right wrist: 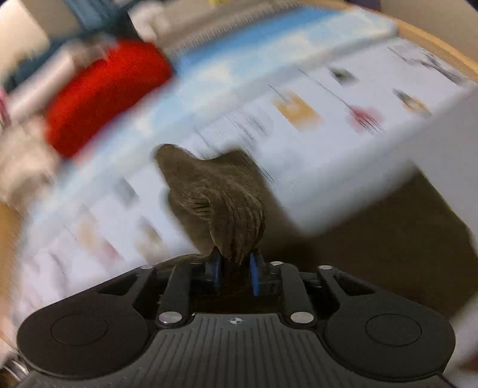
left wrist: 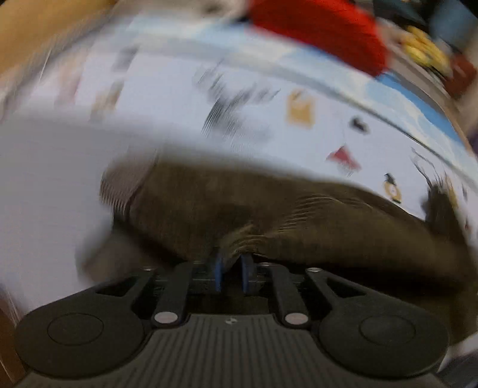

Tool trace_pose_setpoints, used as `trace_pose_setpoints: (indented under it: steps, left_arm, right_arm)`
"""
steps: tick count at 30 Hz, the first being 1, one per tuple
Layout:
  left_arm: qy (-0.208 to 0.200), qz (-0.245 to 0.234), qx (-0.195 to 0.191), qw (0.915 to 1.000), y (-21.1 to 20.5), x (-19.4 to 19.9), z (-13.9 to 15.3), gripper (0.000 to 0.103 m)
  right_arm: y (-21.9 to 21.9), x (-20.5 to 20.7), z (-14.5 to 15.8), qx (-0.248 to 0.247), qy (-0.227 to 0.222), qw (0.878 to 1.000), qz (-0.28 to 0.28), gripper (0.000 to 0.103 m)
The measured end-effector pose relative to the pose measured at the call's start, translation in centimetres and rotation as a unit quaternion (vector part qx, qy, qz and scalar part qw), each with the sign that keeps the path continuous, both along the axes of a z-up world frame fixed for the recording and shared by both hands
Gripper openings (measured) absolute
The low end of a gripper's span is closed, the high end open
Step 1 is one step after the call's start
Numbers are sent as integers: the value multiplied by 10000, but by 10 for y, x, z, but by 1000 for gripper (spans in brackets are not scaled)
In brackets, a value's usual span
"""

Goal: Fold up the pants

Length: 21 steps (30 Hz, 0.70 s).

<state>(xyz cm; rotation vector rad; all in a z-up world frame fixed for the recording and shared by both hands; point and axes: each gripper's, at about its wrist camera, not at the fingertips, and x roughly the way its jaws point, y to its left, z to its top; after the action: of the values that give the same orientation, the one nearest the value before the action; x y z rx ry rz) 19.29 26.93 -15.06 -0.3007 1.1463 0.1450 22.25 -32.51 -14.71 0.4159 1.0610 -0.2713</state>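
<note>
The brown pants (left wrist: 209,203) hang bunched over a white printed bedsheet (left wrist: 167,89). My left gripper (left wrist: 233,268) is shut on a fold of the pants, the cloth pinched between its blue pads (left wrist: 219,268). In the right wrist view the pants (right wrist: 221,194) rise in a gathered bunch in front of the camera. My right gripper (right wrist: 236,268) is shut on that bunch between its blue pads (right wrist: 254,274). Both views are heavily motion-blurred.
A red cushion (left wrist: 322,27) lies at the far side of the sheet and shows in the right wrist view (right wrist: 101,95) too. Yellow and dark clutter (left wrist: 427,50) sits beyond it. A wooden edge (right wrist: 436,35) borders the sheet (right wrist: 298,134).
</note>
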Motion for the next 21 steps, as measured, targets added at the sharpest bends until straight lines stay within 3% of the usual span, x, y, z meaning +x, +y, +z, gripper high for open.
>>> trace_pose_setpoints:
  steps: [1,2,3,4,5,7,10,15,21]
  left_arm:
    - [141,374,-314,9987,8,-10,-8,31]
    - [100,711,-568,9958,15,-21,-10,51]
    - [-49,1011,-702,9924,22,-28,-10,63]
    - [-275,1276,-666,9892,25,-37,-6,82]
    - [-483,1442,-474,9872,25,-42,-1,92]
    - [-737,1583,-45,9846,24,-45,6,97]
    - [-724,1805,67,9809,31,-38,3,99]
    - [-493,2298,-225,9717,56,-21,-20,99]
    - [-220,2636,-591,9626,67,-5,-44,98]
  right_arm:
    - [5,-12,-15,-386,296,9988,79,42]
    - [9,-21,-24,-569,420,9974,149,42]
    - [18,-28,-30,-619,424,9970,210,42]
    - [23,-35,-29,-545,328,9977,242,45]
    - [29,-39,-25,-395,161,9988,254,52]
    - [40,-40,-13,-143,-129,9993,306,63]
    - [58,-28,9,-43,-531,9969,573,66]
    - [71,-23,38,-177,-996,9908,898,68]
    - [73,11,45,-570,-1347,9835,1063,69]
